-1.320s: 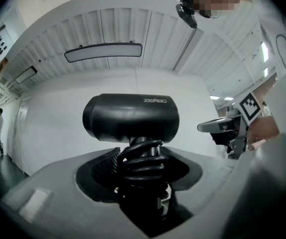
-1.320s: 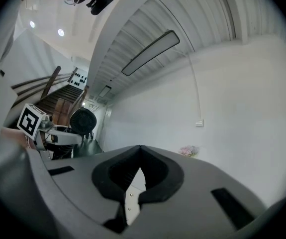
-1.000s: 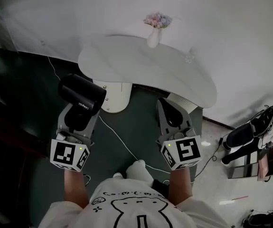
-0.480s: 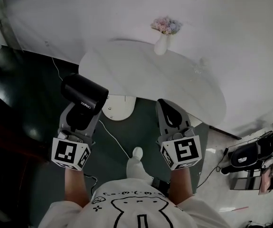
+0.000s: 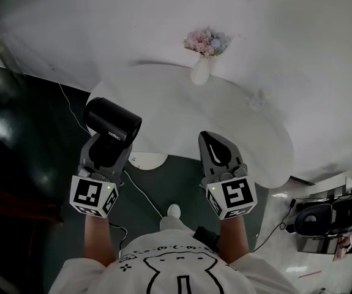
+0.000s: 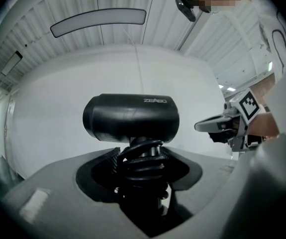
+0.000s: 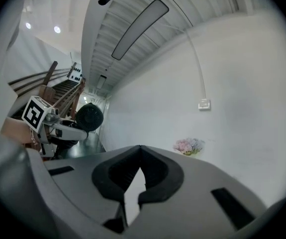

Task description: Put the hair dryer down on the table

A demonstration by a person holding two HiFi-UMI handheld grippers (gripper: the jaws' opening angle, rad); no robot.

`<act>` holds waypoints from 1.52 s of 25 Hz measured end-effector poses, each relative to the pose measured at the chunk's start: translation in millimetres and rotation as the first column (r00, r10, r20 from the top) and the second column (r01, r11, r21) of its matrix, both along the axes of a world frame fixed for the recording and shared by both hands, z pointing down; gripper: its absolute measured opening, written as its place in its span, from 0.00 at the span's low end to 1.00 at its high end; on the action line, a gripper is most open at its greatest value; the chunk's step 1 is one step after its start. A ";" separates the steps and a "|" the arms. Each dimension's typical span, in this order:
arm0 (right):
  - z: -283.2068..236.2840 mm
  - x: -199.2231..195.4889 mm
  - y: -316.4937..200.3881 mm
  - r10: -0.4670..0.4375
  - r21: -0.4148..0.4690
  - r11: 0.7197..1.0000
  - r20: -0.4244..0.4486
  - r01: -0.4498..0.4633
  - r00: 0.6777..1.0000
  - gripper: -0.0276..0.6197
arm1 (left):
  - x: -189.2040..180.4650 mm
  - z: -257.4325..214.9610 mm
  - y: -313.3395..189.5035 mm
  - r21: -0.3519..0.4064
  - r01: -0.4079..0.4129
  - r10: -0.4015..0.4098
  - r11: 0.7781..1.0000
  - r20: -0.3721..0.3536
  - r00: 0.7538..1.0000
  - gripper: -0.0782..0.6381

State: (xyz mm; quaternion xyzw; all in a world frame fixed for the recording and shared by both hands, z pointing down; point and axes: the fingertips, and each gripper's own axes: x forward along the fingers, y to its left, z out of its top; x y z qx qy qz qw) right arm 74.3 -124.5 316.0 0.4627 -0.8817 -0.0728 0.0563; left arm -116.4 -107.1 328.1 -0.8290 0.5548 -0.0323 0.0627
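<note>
The left gripper (image 5: 106,152) clamped the hair dryer (image 5: 112,122) by its cord-wrapped handle, held in the air at the table's (image 5: 237,121) near edge. The right gripper (image 5: 218,150) was closed on nothing. The step would go best by carrying the dryer over bare tabletop, well clear of the vase (image 5: 201,69), and letting go only once it rested.

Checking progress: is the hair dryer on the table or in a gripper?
In a gripper: the left gripper clamps the hair dryer by its handle, off the table.

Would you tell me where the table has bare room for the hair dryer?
The table is bare across its near half, from the left edge by the hair dryer to the right gripper. The far edge is busier: the flower vase and, to its right, a small clear object.
</note>
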 end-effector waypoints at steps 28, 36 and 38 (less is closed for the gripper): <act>64.1 8.1 -136.4 -0.006 -0.185 0.983 -0.060 -0.005 0.998 0.04 | 50.7 143.0 -165.7 -0.427 -0.244 0.406 0.871 0.344 0.847 0.46; 74.8 -2.5 -167.8 0.056 -0.226 0.971 -0.086 -0.074 0.995 0.04 | 54.0 190.2 -195.1 -0.578 -0.359 0.642 0.733 0.411 0.648 0.46; 78.2 -4.9 -172.6 0.065 -0.238 0.968 -0.086 -0.084 0.994 0.04 | 53.5 200.8 -199.9 -0.610 -0.377 0.688 0.697 0.420 0.592 0.46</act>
